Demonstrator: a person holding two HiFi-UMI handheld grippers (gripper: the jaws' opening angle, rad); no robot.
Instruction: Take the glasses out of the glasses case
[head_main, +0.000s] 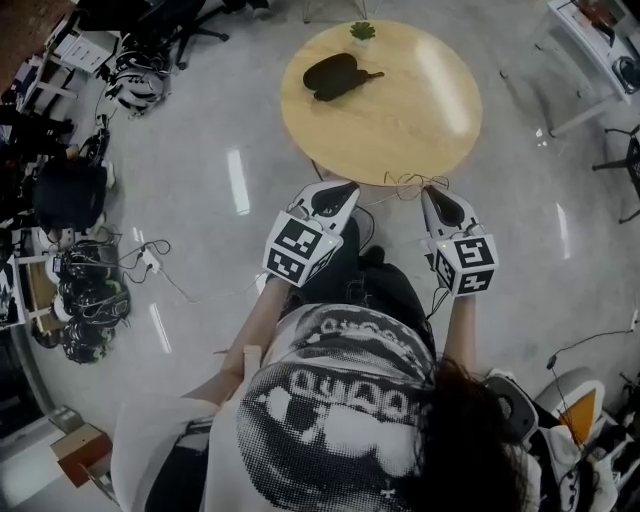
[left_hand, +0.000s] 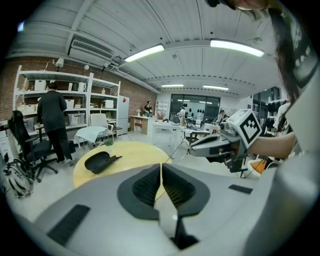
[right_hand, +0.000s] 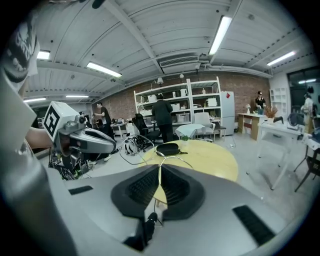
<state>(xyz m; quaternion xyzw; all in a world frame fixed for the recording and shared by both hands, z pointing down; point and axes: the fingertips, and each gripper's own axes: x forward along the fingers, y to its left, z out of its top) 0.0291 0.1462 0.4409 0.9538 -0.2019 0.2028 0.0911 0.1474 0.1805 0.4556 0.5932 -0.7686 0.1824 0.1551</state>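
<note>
Left gripper (left_hand: 161, 169): jaws pressed together, nothing between | right gripper (right_hand: 160, 172): jaws pinching what seems to be thin wire-framed glasses (right_hand: 173, 156), at 6 o'clock edge of round pale wooden table (head_main: 400, 120) | black oval glasses case (head_main: 335, 76): 11 o'clock on tabletop, well apart from both grippers

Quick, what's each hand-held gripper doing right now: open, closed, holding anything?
Left hand-held gripper: closed, empty.
Right hand-held gripper: closed; a thin wire shows at its tips, but a grip cannot be told.
</note>
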